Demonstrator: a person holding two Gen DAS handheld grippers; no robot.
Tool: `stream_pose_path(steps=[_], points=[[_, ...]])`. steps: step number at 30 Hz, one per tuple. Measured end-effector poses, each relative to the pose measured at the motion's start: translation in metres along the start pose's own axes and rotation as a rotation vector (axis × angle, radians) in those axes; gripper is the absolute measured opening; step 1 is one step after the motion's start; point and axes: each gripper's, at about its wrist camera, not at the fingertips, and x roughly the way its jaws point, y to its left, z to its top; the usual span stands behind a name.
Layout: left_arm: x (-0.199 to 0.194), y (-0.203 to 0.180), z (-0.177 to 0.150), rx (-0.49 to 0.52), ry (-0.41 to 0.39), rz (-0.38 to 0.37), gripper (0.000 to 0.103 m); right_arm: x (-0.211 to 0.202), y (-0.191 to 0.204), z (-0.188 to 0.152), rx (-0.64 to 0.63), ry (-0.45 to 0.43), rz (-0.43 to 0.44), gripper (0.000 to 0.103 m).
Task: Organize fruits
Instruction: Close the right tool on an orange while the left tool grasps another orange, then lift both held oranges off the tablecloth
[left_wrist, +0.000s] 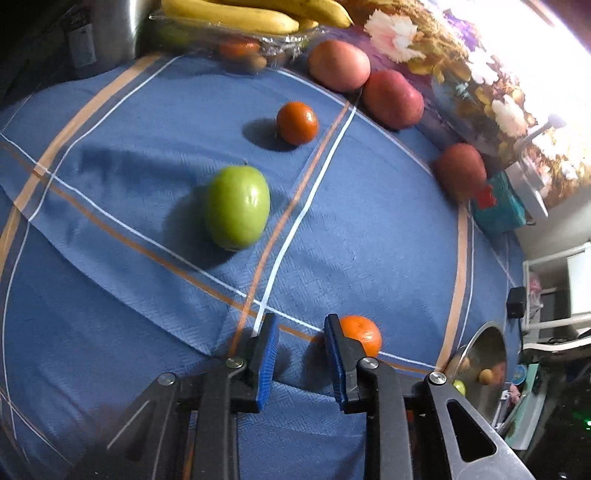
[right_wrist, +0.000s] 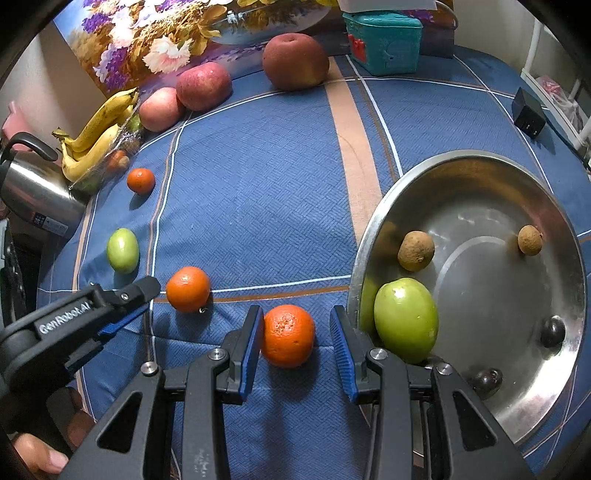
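**Right gripper brackets an orange beside the bowl**

Right gripper (right_wrist: 297, 343) stands wide open around an orange (right_wrist: 288, 335); its left pad (right_wrist: 251, 354) touches the fruit, the other pad stands clear. Just to the right sits a steel bowl (right_wrist: 480, 173) near the cloth's right edge, holding a green fruit (right_wrist: 405, 319), two brown fruits and two dark ones.

Left gripper (left_wrist: 301, 363) is open and empty, low over the blue cloth (left_wrist: 369, 229), with a second orange (left_wrist: 364, 334) just outside its right finger. A third orange (left_wrist: 297, 122) and a green apple (left_wrist: 237, 206) lie mid-cloth; red apples and bananas (left_wrist: 236, 16) line the far edge.
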Motion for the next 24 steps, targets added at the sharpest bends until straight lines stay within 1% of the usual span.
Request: stream_pose_path(steps=[3,7,9,12,17,24], points=[[-0.005,-0.003,0.0,0.022,-0.008,-0.021,0.029,0.002,0.002,0.0,-0.011,0.007,0.004,0.038],[-0.003,-0.015,-0.001,0.071,-0.004,-0.02,0.032,0.006,0.006,-0.001,-0.023,0.019,0.013,0.039],[-0.001,-0.021,-0.003,0.089,0.006,-0.023,0.039,0.008,0.007,-0.002,-0.03,0.025,0.019,0.039],[0.002,-0.03,-0.005,0.114,0.014,-0.017,0.045,0.011,0.009,-0.002,-0.033,0.036,0.033,0.039],[0.01,-0.035,-0.008,0.14,0.038,-0.014,0.046,0.015,0.01,-0.003,-0.033,0.048,0.049,0.039],[0.019,-0.043,-0.011,0.153,0.058,-0.034,0.047,0.017,0.01,-0.002,-0.028,0.05,0.057,0.039]])
